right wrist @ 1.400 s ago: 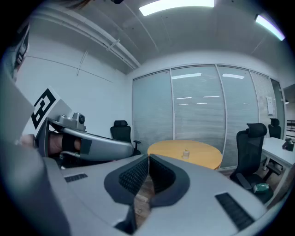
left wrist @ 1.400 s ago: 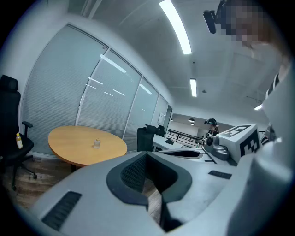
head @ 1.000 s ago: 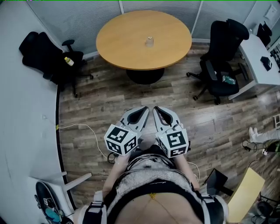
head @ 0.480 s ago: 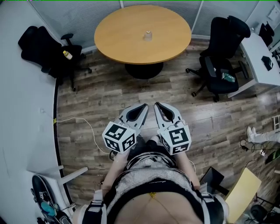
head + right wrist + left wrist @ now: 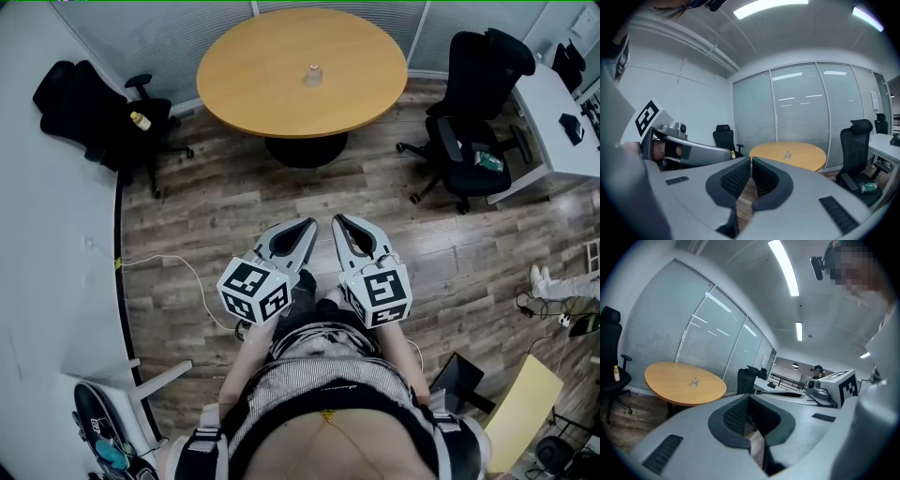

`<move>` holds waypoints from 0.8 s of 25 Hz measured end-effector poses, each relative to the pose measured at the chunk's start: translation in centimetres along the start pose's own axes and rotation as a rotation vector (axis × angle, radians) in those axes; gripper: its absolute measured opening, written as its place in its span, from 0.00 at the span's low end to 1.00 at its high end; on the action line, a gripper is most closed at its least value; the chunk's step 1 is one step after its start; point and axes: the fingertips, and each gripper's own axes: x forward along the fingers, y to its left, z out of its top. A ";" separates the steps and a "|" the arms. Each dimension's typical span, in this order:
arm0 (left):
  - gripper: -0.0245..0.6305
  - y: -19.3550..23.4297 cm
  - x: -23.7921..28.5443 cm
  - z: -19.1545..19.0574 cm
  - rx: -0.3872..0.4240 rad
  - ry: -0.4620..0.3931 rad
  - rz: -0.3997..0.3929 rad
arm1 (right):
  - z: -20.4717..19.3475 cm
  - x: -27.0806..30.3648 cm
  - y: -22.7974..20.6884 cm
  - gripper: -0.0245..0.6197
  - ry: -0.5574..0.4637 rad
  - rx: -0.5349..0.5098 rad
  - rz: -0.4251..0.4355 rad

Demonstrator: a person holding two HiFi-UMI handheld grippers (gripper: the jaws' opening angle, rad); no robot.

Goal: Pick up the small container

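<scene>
The small clear container (image 5: 312,74) stands near the middle of a round wooden table (image 5: 253,89), far ahead of both grippers. It also shows in the left gripper view (image 5: 695,381) and in the right gripper view (image 5: 788,154). My left gripper (image 5: 310,226) and right gripper (image 5: 337,222) are held side by side in front of my body, over the wood floor, pointing toward the table. The jaws of the left gripper (image 5: 750,398) meet at their tips with nothing between them. The right gripper (image 5: 751,161) is likewise shut and empty.
A black office chair (image 5: 473,122) stands right of the table. Another black chair (image 5: 94,117) at the left carries a yellow bottle (image 5: 139,120). A white desk (image 5: 558,131) is at the far right, a white cable (image 5: 178,272) lies on the floor, and blinds close the back.
In the head view the table and container have slid slightly up and left, and both grippers sit a little lower. Their jaws look the same.
</scene>
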 end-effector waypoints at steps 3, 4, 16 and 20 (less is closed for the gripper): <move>0.04 0.8 0.5 0.4 0.007 0.007 -0.021 | 0.2 1.1 -0.4 0.08 0.001 0.002 -0.017; 0.04 1.2 0.7 0.7 0.012 0.005 -0.029 | 0.4 1.5 -0.5 0.08 0.000 0.000 -0.022; 0.04 6.5 3.6 3.6 0.022 0.006 -0.070 | 2.4 7.8 -1.9 0.08 -0.002 -0.009 -0.059; 0.04 7.7 4.5 3.8 0.021 0.014 -0.081 | 2.6 9.6 -2.5 0.08 0.001 -0.010 -0.069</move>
